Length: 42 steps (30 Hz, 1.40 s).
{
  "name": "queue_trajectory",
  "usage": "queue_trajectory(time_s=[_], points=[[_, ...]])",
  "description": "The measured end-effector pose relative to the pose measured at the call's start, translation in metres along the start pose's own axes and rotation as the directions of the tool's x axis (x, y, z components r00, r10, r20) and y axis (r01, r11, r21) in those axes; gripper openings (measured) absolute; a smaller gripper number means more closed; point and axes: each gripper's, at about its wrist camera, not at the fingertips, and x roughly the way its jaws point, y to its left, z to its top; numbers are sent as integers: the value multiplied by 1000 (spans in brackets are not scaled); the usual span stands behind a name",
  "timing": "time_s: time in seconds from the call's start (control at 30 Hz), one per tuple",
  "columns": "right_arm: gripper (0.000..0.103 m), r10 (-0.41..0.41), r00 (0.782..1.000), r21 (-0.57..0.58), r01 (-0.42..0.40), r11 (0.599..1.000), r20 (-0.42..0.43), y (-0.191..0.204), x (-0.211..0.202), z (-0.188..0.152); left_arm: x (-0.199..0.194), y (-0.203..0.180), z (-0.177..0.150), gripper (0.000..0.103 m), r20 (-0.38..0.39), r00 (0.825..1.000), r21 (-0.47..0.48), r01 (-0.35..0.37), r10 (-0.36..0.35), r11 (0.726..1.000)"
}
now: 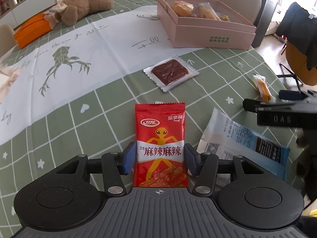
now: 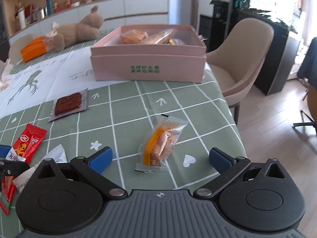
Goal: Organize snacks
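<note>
A red spicy-snack packet (image 1: 160, 144) lies flat between the blue pads of my left gripper (image 1: 160, 158); the pads stand at its two edges, and whether they squeeze it cannot be told. The packet also shows in the right wrist view (image 2: 27, 141). My right gripper (image 2: 160, 159) is open, its pads either side of a clear packet with an orange snack (image 2: 161, 142), not touching it. That packet also shows in the left wrist view (image 1: 262, 87). A pink box (image 1: 210, 31) (image 2: 147, 63) holds several snacks at the far side.
A clear packet of dark red strips (image 1: 170, 72) (image 2: 68, 104) lies mid-table. A white-and-blue packet (image 1: 241, 138) lies right of the red one. A teddy bear (image 1: 87, 2) and an orange box (image 1: 31, 29) sit far left. A beige chair (image 2: 243, 59) stands beyond the table edge.
</note>
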Motion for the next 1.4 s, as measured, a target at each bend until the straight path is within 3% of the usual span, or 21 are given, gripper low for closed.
queue_trajectory(time_s=[0.03,0.1,0.13,0.17,0.27,0.33,0.5,0.53,0.57,0.63,0.8,0.9,0.97,1.07,1.23,1.4], points=[[97,12,1000,-8,-12,1000,-20,0,0,4,-1,1,-2,58,2,1000,-5,3,-3,1000],[74,46,998,-31,-48,998,-42,1,-4,12,-3,5,-3,57,1,1000,-27,14,-14,1000],[53,72,996,-36,-75,997,-56,0,-6,16,-4,8,-2,57,0,1000,-42,22,-22,999],[41,97,993,-31,-99,995,-73,-1,-8,19,-4,11,-1,57,-3,1000,-58,27,-27,998],[26,202,972,7,-203,979,-122,-4,-9,29,-4,17,1,56,-10,1000,-89,23,-24,996],[25,252,958,1,-255,967,-136,-2,-12,36,-3,18,1,56,-6,1000,-89,16,-16,996],[26,269,959,-40,-273,961,-88,8,-21,68,-4,20,0,56,1,1000,-100,11,-11,995],[30,272,959,-41,-276,960,-85,11,-21,76,-3,21,1,56,3,1000,-105,10,-10,994],[47,277,957,-46,-282,958,-85,15,-19,82,-3,22,1,56,4,1000,-109,10,-10,994],[69,283,956,-69,-288,955,-74,30,-11,93,-3,24,1,56,4,1000,-113,10,-10,994],[69,291,948,-149,-309,939,-129,81,25,101,-4,24,1,56,-1,1000,-107,-4,3,994],[69,255,955,-205,-284,937,-154,107,44,96,-3,22,1,56,1,1000,-97,-12,12,995],[60,208,961,-250,-250,935,-184,116,54,92,-3,21,1,57,1,1000,-94,-17,17,995],[56,217,960,-281,-261,923,-179,110,44,85,-3,20,0,57,3,1000,-97,-21,21,995],[53,225,956,-403,-284,870,-188,89,17,63,-3,19,0,57,3,1000,-95,-27,27,995],[64,157,976,-558,-217,801,-154,75,-1,46,-3,20,1,57,0,1000,-104,-26,26,994]])
